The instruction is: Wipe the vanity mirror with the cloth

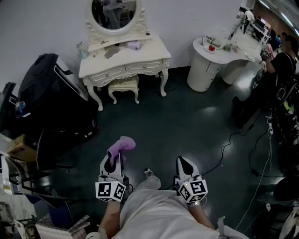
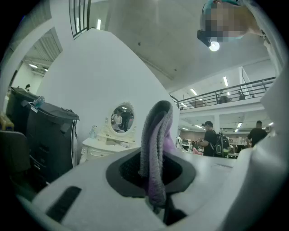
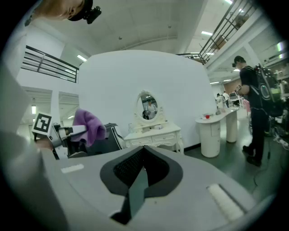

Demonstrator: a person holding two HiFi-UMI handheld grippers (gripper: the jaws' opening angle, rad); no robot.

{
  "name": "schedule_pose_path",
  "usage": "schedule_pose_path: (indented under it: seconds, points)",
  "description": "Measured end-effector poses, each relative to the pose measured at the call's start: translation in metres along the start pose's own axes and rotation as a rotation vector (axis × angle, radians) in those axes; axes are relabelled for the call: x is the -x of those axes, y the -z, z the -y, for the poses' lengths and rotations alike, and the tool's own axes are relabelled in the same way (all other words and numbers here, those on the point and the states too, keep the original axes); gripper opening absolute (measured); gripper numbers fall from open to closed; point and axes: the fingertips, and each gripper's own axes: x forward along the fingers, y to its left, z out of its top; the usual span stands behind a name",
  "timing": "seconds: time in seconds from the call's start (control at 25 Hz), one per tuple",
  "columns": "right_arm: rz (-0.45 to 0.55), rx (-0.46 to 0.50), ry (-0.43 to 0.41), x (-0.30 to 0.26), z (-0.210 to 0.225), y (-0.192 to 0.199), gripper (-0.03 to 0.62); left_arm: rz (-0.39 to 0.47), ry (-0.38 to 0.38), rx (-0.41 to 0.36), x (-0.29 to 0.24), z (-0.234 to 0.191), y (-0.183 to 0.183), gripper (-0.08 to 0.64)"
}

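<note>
The left gripper (image 1: 113,161) pinches the purple cloth (image 1: 120,146), which stands up out of the jaws and flops over at the top. The right gripper (image 1: 186,164) has its jaws pressed together with nothing between them. Both are held low over the dark floor (image 1: 196,121), side by side. The mirror (image 1: 114,12) stands well ahead on a white vanity (image 1: 140,53), with a stool (image 1: 124,85) tucked under it. Black cases (image 1: 46,93) sit to the vanity's left.
</note>
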Motion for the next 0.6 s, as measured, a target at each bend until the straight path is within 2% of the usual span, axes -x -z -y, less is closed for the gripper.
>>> schedule_pose_path:
  seconds: [0.16,0.32,0.4,0.52,0.6]
  points:
    - [0.066,0.073,-0.1,-0.033,-0.002,-0.04,0.008,0.026,-0.01,0.022,-0.046,-0.003,-0.004,0.057]
    - [0.064,0.034,-0.067,-0.06,0.036,-0.056,0.008,0.009,0.073,0.08,-0.097,0.032,-0.001,0.057]
    - [0.044,-0.014,-0.06,-0.069,0.051,-0.056,0.008,0.009,0.081,0.052,-0.11,0.041,-0.004,0.057]
    - [-0.005,-0.066,-0.089,-0.085,0.072,-0.048,0.008,0.016,0.015,-0.029,-0.122,0.033,-0.005,0.055]
    - [-0.034,-0.066,-0.131,-0.1,0.082,-0.044,0.008,0.024,-0.053,-0.046,-0.126,0.022,-0.006,0.055]
